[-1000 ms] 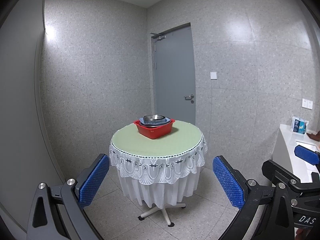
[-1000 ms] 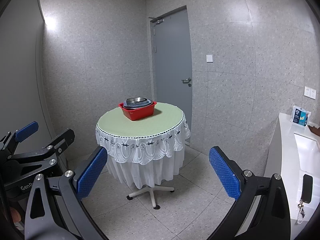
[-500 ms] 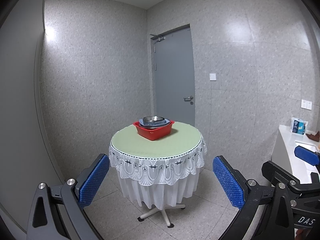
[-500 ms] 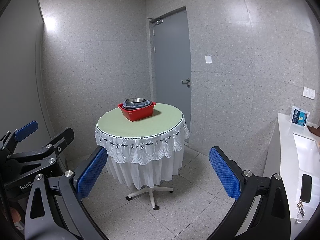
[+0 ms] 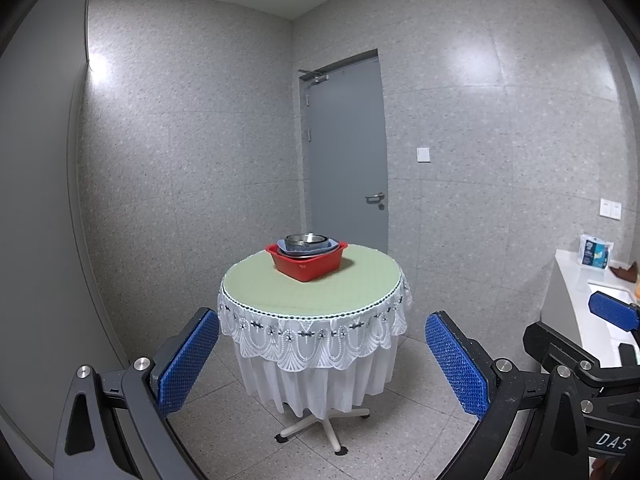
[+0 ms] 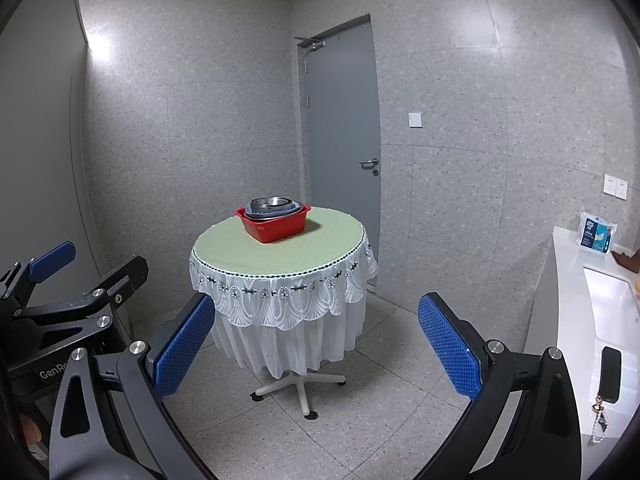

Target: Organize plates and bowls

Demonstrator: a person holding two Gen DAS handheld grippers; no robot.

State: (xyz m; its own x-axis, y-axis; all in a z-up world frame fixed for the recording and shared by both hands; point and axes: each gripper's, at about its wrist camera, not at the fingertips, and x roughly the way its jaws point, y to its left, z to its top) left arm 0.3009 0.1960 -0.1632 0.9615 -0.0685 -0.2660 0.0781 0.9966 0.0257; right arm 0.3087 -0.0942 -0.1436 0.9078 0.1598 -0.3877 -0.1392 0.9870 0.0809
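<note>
A red plastic tub sits toward the far side of a round table with a green top and white lace skirt. Inside the tub lie blue-grey plates with a steel bowl stacked on top. My left gripper is open and empty, well short of the table. My right gripper is also open and empty, at a similar distance. The left gripper's body shows at the left of the right wrist view.
A grey door stands shut behind the table. A white counter with a sink runs along the right wall, carrying a tissue pack and a key fob. The table rests on a wheeled star base on grey tiled floor.
Both views have drifted slightly. The table and tub sit a little lower in the left wrist view and a little left in the right one. Both grippers stay open.
</note>
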